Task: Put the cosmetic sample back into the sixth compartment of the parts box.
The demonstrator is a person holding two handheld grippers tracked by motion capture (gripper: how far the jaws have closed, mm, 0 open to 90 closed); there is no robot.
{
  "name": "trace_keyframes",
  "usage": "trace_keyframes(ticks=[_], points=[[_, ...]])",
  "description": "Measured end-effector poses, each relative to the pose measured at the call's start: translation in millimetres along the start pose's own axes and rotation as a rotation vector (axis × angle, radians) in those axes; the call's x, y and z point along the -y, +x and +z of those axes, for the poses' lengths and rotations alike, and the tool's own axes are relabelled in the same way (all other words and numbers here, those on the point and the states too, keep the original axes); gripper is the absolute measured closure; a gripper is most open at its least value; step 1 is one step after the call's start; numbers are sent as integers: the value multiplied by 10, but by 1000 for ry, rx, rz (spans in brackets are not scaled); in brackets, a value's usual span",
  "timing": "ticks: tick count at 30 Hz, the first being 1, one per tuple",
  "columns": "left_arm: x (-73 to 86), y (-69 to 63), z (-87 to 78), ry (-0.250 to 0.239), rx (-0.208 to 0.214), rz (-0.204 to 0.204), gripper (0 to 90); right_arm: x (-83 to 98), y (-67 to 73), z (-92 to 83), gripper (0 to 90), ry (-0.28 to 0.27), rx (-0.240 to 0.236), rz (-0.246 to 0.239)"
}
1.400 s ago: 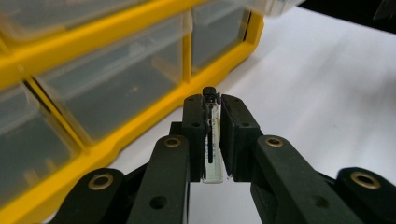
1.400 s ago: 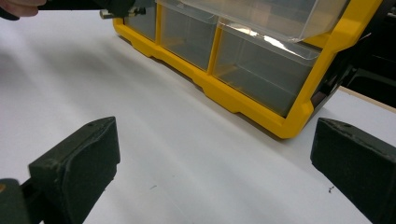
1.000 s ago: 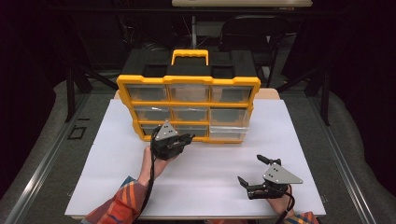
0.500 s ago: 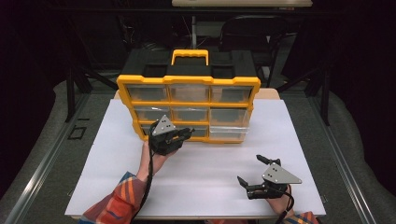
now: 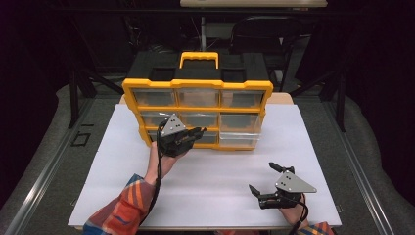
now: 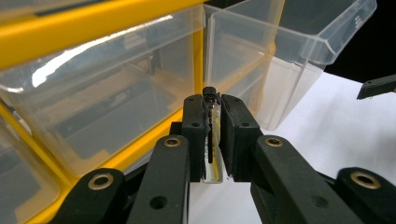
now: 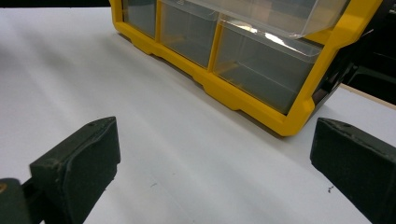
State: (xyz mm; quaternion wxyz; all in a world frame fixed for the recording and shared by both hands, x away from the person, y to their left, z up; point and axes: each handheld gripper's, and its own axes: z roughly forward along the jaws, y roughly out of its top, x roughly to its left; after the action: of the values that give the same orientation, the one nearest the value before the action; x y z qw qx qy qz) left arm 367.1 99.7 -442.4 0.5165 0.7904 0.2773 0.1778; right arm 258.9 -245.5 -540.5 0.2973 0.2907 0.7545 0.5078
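High view: the yellow organizer (image 5: 197, 93) stands at the far side of the white table (image 5: 112, 161). Just in front of its bottom row, the left gripper (image 5: 192, 134) pinches a small clear vial (image 6: 212, 140) with a dark cap between its jaws. Right of that, one clear drawer (image 5: 238, 138) sticks out. Well in front of the organizer, the right gripper (image 5: 264, 178) rests with jaws wide apart.

We wear plaid sleeves (image 5: 128, 208) of orange, red and blue at the lower left of the frame. Both our grippers — left gripper (image 5: 199, 132), right gripper (image 5: 263, 178) — are black, each topped by a grey three-cornered plate with small screws, trailing black cable; brass-ringed rivets stud the linkages.
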Motion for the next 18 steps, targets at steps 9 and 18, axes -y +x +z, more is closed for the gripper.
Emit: trace_keyframes(ticks=[9, 18], points=[[-102, 21, -21, -23, -1, 9, 805, 0, 0, 7, 11, 2, 2, -4], [-200, 15, -15, -39, 2, 15, 805, 1, -6, 6, 11, 4, 2, -4]])
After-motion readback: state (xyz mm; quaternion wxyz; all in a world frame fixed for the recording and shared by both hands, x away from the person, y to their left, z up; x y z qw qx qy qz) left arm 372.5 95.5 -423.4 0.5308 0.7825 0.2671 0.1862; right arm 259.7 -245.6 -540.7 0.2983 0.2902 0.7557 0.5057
